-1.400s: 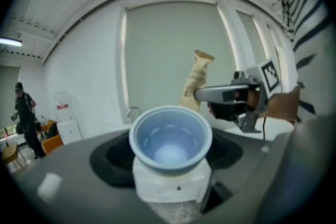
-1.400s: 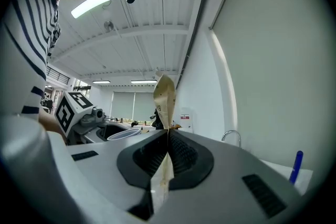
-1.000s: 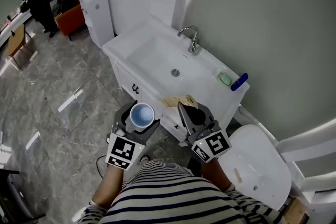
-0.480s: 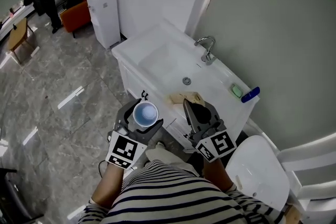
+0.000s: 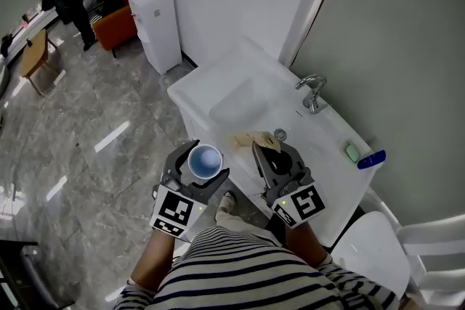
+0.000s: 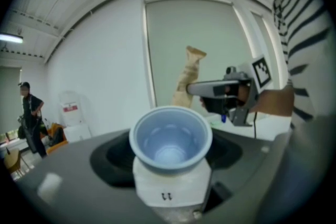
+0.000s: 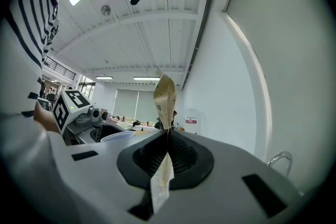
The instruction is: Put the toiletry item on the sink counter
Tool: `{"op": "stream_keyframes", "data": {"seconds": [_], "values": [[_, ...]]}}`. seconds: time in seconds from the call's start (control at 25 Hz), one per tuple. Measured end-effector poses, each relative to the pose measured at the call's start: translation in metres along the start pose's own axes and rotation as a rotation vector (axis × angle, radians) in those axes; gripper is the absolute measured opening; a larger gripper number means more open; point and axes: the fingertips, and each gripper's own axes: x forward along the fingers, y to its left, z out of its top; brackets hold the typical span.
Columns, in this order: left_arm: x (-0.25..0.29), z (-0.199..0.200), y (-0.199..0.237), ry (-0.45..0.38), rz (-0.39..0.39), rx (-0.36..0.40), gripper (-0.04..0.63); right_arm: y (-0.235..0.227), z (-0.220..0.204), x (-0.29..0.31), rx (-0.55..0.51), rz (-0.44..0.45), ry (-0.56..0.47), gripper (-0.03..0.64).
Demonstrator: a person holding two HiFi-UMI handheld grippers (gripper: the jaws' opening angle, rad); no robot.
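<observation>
Carrying is in hand: left gripper (image 5: 198, 168) clamped wide round a blue cup (image 6: 170, 136), right gripper (image 5: 255, 151) pinched shut on a paper packet (image 7: 164, 94), both held near the sink counter (image 5: 190, 92), which the next move must reach over

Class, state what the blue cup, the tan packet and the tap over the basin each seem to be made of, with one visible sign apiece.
Blue cup: probably plastic, smooth and slightly glossy, with a thin rolled rim.
Tan packet: likely kraft paper, matte, flat and creased.
Tap: metal, seemingly chromed, with bright reflections.
</observation>
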Motion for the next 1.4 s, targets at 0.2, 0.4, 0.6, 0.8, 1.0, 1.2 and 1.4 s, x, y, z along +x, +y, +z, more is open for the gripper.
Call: {"op": "stream_keyframes", "data": {"seconds": [0.2, 0.4, 0.6, 0.8, 1.0, 1.2, 1.4], "values": [[0.046, 0.01, 0.044, 0.015, -0.029, 0.016, 0.377, -0.039, -0.001, 0.048, 0.01, -0.004, -0.005, 0.009], [0.092, 0.018, 0.069, 0.028, -0.082, 0.049, 0.377, -0.083, -0.007, 0.073, 0.028, -0.056, -0.004, 0.009], [0.127, 0.025, 0.082, 0.043, -0.154, 0.085, 0.377, -0.113, -0.011, 0.08, 0.043, -0.124, -0.003, 0.009], [0.16, 0.029, 0.086, 0.042, -0.262, 0.13, 0.377, -0.137, -0.013, 0.075, 0.049, -0.22, -0.001, 0.009], [0.205, 0.039, 0.099, 0.008, -0.413, 0.201, 0.377, -0.162, -0.011, 0.073, 0.024, -0.375, -0.009, 0.009], [0.251, 0.039, 0.12, -0.011, -0.602, 0.283, 0.377, -0.196, -0.012, 0.083, -0.012, -0.596, 0.014, 0.009], [0.284, 0.032, 0.149, -0.025, -0.767, 0.35, 0.377, -0.22, -0.015, 0.096, -0.035, -0.798, 0.036, 0.009]]}}
